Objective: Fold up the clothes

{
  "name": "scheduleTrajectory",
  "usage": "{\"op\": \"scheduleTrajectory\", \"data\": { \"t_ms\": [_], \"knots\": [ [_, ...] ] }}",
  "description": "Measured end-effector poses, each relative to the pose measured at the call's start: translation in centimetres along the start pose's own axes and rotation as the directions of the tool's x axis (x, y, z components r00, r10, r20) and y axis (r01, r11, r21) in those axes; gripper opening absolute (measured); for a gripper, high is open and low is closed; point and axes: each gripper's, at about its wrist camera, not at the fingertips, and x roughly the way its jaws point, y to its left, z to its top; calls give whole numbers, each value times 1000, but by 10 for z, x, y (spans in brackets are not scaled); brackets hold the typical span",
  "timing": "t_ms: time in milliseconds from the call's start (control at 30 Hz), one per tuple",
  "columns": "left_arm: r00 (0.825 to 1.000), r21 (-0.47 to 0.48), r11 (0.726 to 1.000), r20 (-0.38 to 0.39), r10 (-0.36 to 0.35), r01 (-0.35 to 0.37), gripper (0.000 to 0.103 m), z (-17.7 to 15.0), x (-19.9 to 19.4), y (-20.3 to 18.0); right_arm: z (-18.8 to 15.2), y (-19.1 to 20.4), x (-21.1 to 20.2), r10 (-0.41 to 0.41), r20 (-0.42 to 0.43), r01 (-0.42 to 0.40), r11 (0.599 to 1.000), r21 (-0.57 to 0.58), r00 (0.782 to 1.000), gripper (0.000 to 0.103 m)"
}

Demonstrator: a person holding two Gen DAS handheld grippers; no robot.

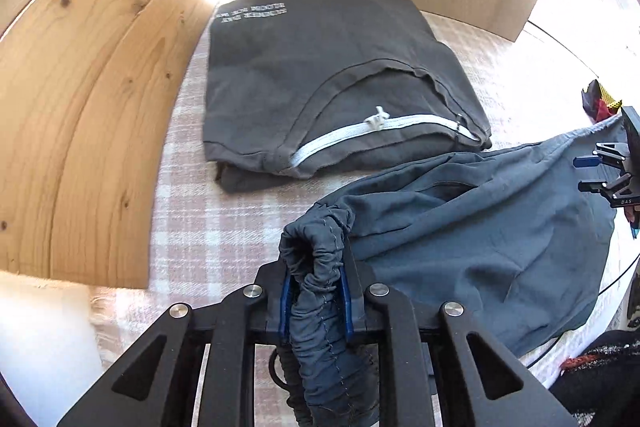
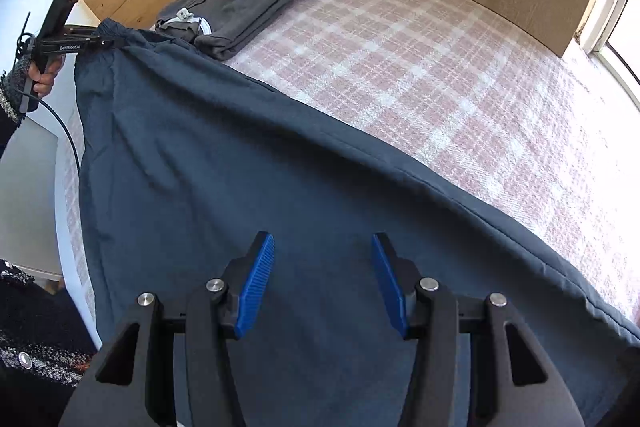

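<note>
Left tool (image 1: 314, 301) clamps blue garment (image 1: 480, 227) waistband; right tool (image 2: 323, 281) open above it; grey folded garment (image 1: 320, 79) beyond.

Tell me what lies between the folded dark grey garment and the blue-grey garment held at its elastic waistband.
Only bare pink-and-white checked blanket lies between them, in the left wrist view.

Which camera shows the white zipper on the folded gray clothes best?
The left wrist view: the white zipper runs plainly across the folded gray garment. In the right wrist view, it is far, tiny and partly hidden.
</note>
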Motion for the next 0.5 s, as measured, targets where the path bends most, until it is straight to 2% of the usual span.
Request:
{"op": "scheduleTrajectory", "data": {
  "t_ms": [133,200,233,300,400,500],
  "knots": [
    [994,-41,993,1,110,-110,18,-17,-13,35,4,15,11,-6,4,6,1000,-7,1000,50],
    [993,-92,988,-24,120,-121,20,-24,-11,60,5,19,22,-7,-5,7,1000,-5,1000,50],
    [992,-111,986,-40,120,-123,25,-25,-10,69,5,20,22,-4,5,4,1000,1,1000,51],
    [988,-85,985,-54,146,-151,33,-22,-9,67,2,17,14,6,18,-7,1000,30,1000,51],
    [981,-29,981,-46,188,-190,38,-21,-18,58,-20,-3,-30,2,98,-15,991,132,995,51],
    [973,8,973,-25,232,-231,44,-22,-35,51,-69,-37,-92,-76,199,12,952,305,977,51]
  ]
}}
